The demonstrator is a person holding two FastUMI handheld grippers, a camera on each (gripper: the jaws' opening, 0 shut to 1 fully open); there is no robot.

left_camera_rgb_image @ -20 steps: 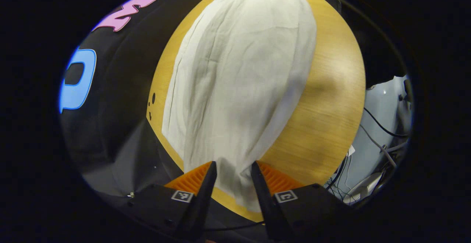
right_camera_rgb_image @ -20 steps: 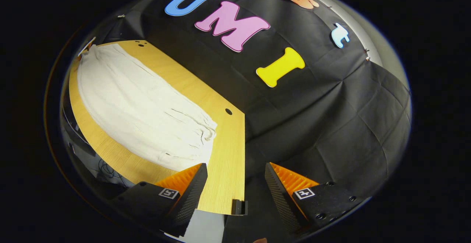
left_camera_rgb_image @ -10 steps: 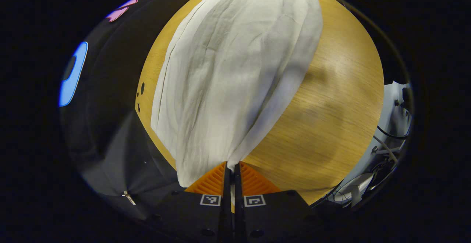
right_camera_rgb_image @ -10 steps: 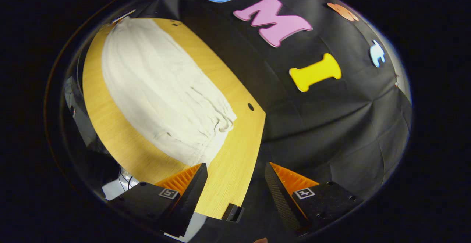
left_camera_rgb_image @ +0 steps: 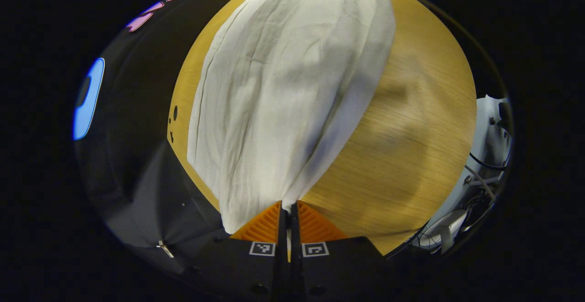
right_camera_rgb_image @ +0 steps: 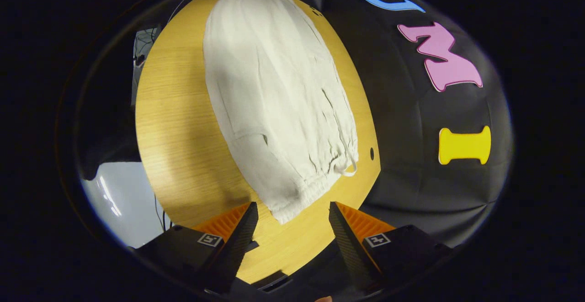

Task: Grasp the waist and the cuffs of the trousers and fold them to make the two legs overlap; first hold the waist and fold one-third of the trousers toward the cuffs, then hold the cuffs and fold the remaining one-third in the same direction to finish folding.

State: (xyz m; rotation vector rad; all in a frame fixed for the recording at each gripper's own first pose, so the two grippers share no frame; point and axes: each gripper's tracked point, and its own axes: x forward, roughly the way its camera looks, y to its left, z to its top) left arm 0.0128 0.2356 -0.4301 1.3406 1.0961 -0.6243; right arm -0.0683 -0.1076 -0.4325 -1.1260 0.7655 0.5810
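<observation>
My left claw [left_camera_rgb_image: 288, 208] is pinching the near cuff corner of the white trousers [left_camera_rgb_image: 283, 92], fingers closed on the cloth and lifting it a bit off the desk [left_camera_rgb_image: 411, 146]. Trousers are lying flat and full length along the desk, the cuff end nearest this claw. My right claw [right_camera_rgb_image: 292, 215] is hovering spread open, just short of the waist [right_camera_rgb_image: 315, 185], gripping nothing. I judge no fold is done yet: leg overlap and both thirds remaining.
</observation>
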